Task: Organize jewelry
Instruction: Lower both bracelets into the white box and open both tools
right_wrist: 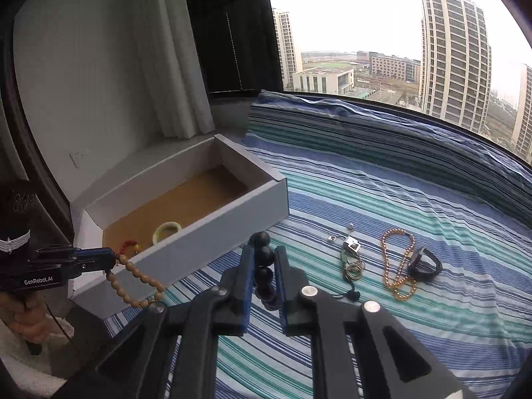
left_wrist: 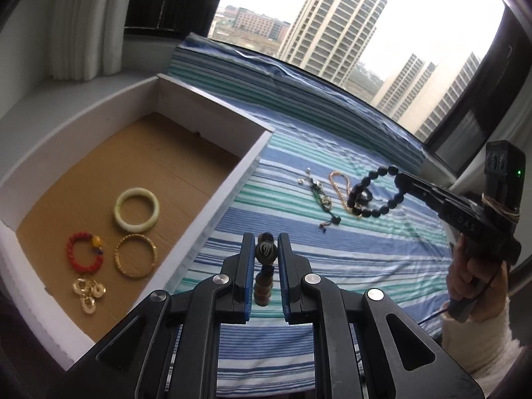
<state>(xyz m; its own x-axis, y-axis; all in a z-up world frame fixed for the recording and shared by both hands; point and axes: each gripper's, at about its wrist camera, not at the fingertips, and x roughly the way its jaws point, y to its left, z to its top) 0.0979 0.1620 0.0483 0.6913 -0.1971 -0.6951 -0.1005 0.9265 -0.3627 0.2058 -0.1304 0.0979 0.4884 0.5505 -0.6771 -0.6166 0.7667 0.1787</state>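
Observation:
My left gripper (left_wrist: pixel 265 249) is shut on a wooden bead bracelet (left_wrist: pixel 265 252), held above the striped cloth just right of the white box (left_wrist: pixel 212 193); the bracelet hangs as a tan loop in the right wrist view (right_wrist: pixel 136 281). My right gripper (right_wrist: pixel 262 262) is shut on a black bead bracelet (right_wrist: pixel 264 266), lifted over the cloth (left_wrist: pixel 375 196). In the box lie a jade bangle (left_wrist: pixel 137 208), a gold bangle (left_wrist: pixel 135 255), a red bead bracelet (left_wrist: pixel 84 252) and gold rings (left_wrist: pixel 88 291).
On the striped cloth (right_wrist: pixel 432 199) lie a gold bead chain (right_wrist: pixel 397 262), a black band (right_wrist: pixel 425 262), a green cord with rings (right_wrist: pixel 350 262) and small silver pieces (right_wrist: pixel 332 237). A window and curtain stand behind.

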